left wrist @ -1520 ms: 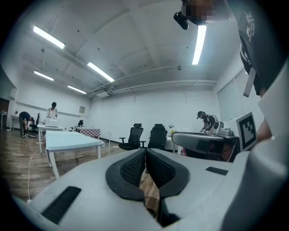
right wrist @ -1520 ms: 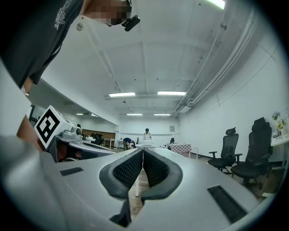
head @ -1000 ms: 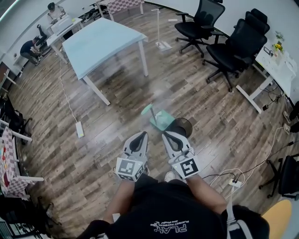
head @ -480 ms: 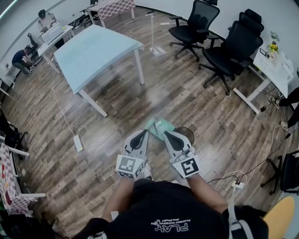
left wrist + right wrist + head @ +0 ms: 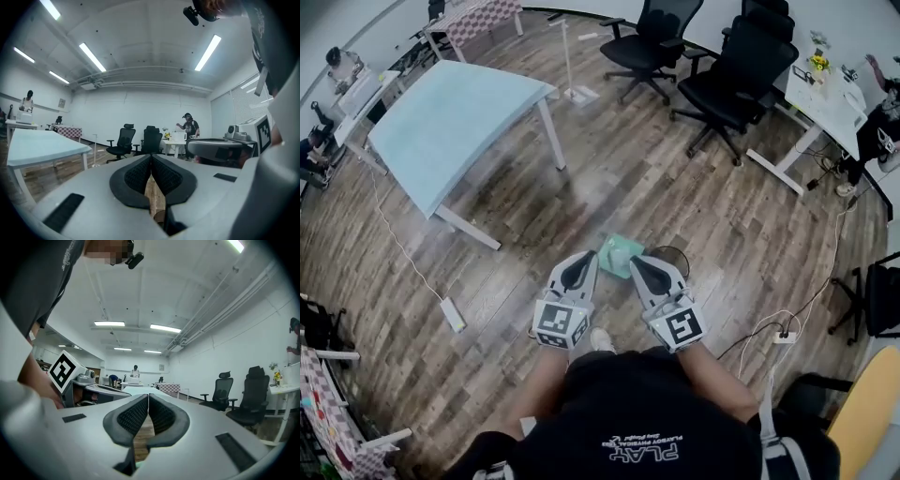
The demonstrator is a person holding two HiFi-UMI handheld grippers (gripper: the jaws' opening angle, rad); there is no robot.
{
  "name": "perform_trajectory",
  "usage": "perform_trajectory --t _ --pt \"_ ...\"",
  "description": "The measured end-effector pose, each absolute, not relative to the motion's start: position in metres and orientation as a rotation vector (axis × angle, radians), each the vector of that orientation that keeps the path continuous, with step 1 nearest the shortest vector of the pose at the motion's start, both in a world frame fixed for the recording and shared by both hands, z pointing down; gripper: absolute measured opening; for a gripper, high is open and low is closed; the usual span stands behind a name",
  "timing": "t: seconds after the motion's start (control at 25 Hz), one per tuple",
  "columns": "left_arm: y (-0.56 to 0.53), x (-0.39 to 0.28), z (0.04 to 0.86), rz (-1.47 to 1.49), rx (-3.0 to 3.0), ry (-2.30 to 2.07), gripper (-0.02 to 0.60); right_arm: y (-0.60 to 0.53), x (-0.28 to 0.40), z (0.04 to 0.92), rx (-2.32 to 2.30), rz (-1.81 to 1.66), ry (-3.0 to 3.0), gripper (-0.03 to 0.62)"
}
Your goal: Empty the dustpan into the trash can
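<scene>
Head view: the person (image 5: 630,422) has walked closer, so the green dustpan (image 5: 620,251) and, right of it, the black trash can (image 5: 678,260) now sit just beyond the left hand-held gripper (image 5: 585,258) and right hand-held gripper (image 5: 637,262). Both are clenched and empty, so picking up the dustpan seems next.

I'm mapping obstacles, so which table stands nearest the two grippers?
The light blue rectangular table with white legs, at left; the white desk at right and the red-checkered table by the far wall stand farther off.
</scene>
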State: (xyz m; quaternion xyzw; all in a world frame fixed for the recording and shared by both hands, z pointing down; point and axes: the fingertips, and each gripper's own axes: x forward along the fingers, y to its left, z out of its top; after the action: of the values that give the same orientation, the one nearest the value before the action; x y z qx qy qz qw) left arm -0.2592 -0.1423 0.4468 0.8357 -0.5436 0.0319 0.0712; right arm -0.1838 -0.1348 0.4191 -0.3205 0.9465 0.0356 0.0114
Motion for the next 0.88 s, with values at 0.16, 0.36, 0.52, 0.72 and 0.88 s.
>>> perform_trajectory --t 0.16,0.36,0.52,0.72,0.88 --pt "-0.16 -0.258 0.461 0.12 2.536 -1.538 0.025 -0.15 -0.182 0.426 -1.131 0.098 2.918 0.025" --pt "-0.184 -0.248 0.491 0.199 2.534 -1.472 0.025 -0.176 -0.166 0.447 -1.233 0.046 2.915 0.023" --pt "-0.206 -0.243 0.513 0.258 2.502 -1.46 0.025 -0.199 -0.153 0.465 -1.266 -0.01 2.918 0.023" --pt "-0.237 -0.244 0.556 0.351 2.425 -1.459 0.025 -0.231 -0.144 0.492 -1.274 -0.046 2.93 0.025" --pt "-0.257 -0.244 0.599 0.481 2.385 -1.449 0.025 -0.245 -0.139 0.523 -1.268 -0.102 2.951 0.024"
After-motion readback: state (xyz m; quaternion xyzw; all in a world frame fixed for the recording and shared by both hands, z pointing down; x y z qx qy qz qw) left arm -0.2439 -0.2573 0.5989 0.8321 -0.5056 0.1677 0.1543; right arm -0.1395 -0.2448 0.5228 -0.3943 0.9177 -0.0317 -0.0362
